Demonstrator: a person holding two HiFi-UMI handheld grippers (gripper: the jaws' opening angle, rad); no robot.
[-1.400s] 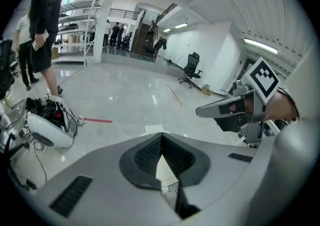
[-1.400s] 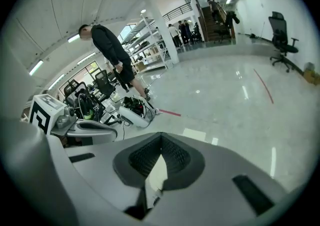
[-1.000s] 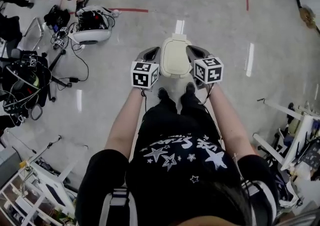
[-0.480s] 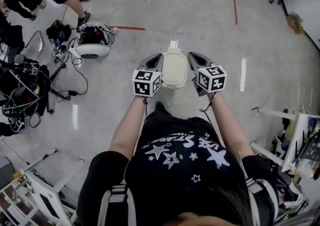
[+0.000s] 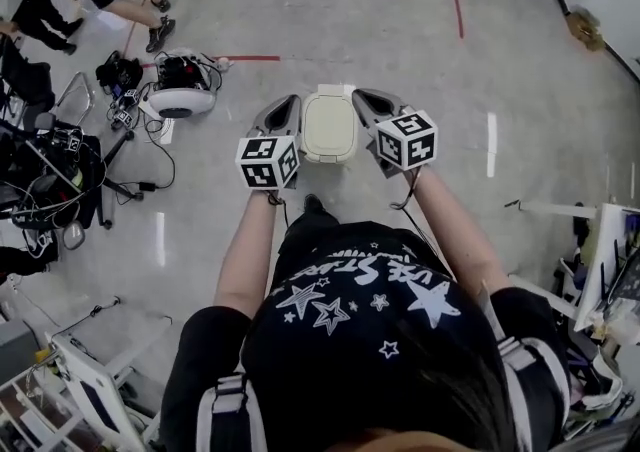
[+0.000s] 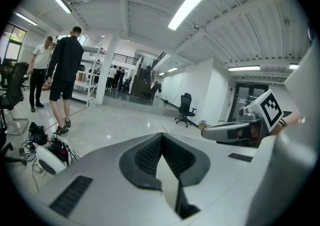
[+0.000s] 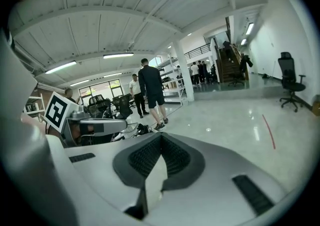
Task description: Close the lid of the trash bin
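**Bin lid down, both grippers clenched and empty**

Head view: trash bin [image 5: 329,127] stands on the floor [image 5: 420,50] at 12 o'clock from the person, just past their feet. Its cream lid [image 5: 329,120] lies flat over the top and looks closed.

Left gripper [image 5: 284,104] sits at the bin's 9 o'clock, right gripper [image 5: 367,98] at its 3 o'clock, so the bin shows between them. Can't tell if either touches it.

Left gripper view: left gripper [image 6: 161,137] has its jaws pressed together at the tips with nothing between them. The camera looks out level across the room and the bin isn't in frame. The right gripper shows at 3 o'clock.

Right gripper view: right gripper [image 7: 161,137] is the same, tips together and empty. The left gripper shows at 9 o'clock.

Surroundings: white round device [image 5: 180,90] with cables at 10 o'clock of the bin, red floor line [image 5: 250,58] beside it, two people [image 6: 60,77] standing at 9 o'clock in the left gripper view.
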